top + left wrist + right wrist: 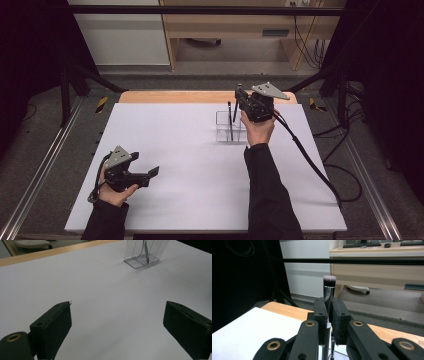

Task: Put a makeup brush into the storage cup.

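A makeup brush (329, 288) with a silver ferrule and white-tipped bristles stands upright between the jaws of my right gripper (329, 315), which is shut on it. In the high view the right gripper (240, 96) hovers over a clear compartment holder (229, 128) at the far middle of the white board. A thin dark handle (230, 120) stands in that holder. Near the front left, my left gripper (152, 172) lies low over the board, open, with nothing between its jaws. Ahead of the left gripper (117, 325), the holder (143, 255) stands far off.
The white board (190, 165) covers a wooden table (200, 96). A black cable (310, 160) trails from the right gripper off the board's right side. Metal rails run along both sides, and a wooden desk (250, 30) stands beyond the table.
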The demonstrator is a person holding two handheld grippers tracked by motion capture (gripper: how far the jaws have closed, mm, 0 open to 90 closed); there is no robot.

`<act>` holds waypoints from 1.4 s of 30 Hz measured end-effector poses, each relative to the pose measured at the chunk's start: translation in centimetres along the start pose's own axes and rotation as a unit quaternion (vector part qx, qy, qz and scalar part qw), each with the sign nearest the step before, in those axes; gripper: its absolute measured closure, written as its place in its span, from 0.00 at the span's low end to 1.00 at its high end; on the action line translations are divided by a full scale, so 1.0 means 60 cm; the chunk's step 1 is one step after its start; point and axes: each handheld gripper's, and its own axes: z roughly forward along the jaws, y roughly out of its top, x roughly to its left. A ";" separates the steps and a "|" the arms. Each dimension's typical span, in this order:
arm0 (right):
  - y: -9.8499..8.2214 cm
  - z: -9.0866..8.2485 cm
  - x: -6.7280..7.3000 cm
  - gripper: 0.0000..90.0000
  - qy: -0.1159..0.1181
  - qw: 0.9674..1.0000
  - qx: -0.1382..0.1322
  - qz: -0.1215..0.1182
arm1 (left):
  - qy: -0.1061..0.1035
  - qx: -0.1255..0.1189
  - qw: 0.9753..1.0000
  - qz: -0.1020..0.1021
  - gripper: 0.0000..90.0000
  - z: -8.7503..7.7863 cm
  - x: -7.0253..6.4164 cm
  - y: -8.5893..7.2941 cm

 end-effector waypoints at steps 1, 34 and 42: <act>0.000 0.002 -0.001 0.93 -0.002 1.000 -0.002 0.000 | 0.000 0.000 1.000 0.000 0.08 0.000 0.000 0.000; -0.034 0.049 -0.006 0.93 -0.020 0.999 0.025 -0.007 | 0.002 0.002 1.000 0.002 0.09 0.001 -0.002 0.000; -0.046 0.055 -0.003 0.93 -0.020 0.999 0.033 -0.006 | 0.003 0.002 1.000 0.004 0.09 0.001 -0.003 0.000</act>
